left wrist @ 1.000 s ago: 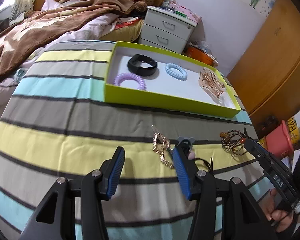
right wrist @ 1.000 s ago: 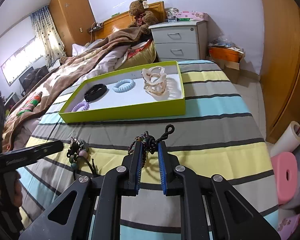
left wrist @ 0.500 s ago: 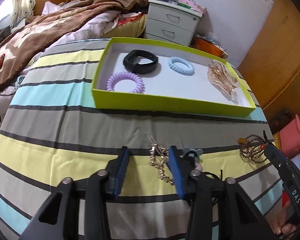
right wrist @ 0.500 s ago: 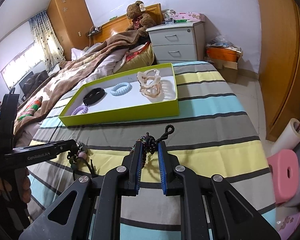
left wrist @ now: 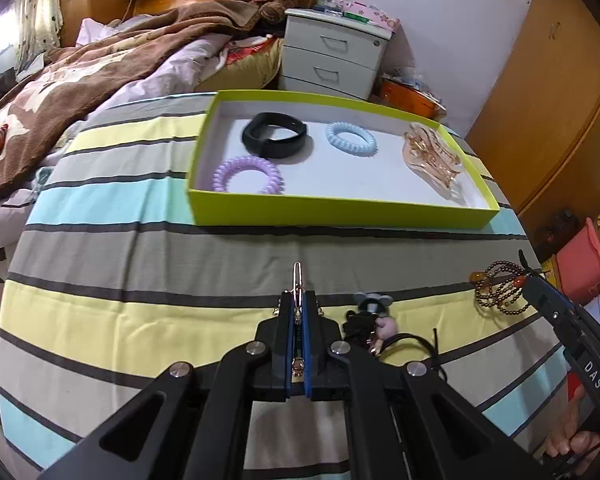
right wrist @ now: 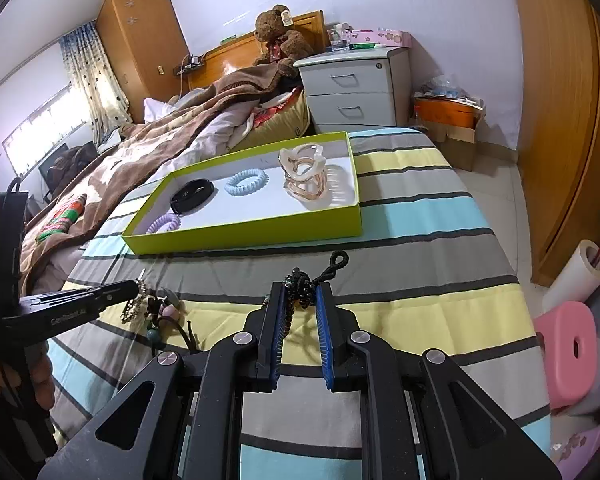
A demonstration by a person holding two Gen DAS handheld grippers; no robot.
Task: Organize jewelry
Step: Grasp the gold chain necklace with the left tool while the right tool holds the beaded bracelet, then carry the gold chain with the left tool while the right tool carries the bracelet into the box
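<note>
My left gripper (left wrist: 298, 300) is shut on a gold chain hair clip (left wrist: 297, 280) whose tip sticks out ahead, over the striped cloth. My right gripper (right wrist: 299, 294) is shut on a dark beaded bracelet (right wrist: 300, 286), also seen in the left wrist view (left wrist: 498, 290). A green box (left wrist: 340, 212) ahead holds a black band (left wrist: 274, 140), a blue coil tie (left wrist: 351, 143), a purple coil tie (left wrist: 247, 175) and a clear claw clip (left wrist: 432, 156). A hair tie with charms (left wrist: 374, 318) lies between the grippers.
The striped cloth (left wrist: 120, 252) covers the surface. A bed with a brown blanket (left wrist: 80, 80) is at the left, a grey nightstand (left wrist: 332, 60) behind the box. A pink stool (right wrist: 572, 352) and wooden wardrobe (right wrist: 560, 120) are at the right.
My left gripper has closed from wide open onto the gold chain clip. My right gripper stays shut on the beaded bracelet and has barely moved.
</note>
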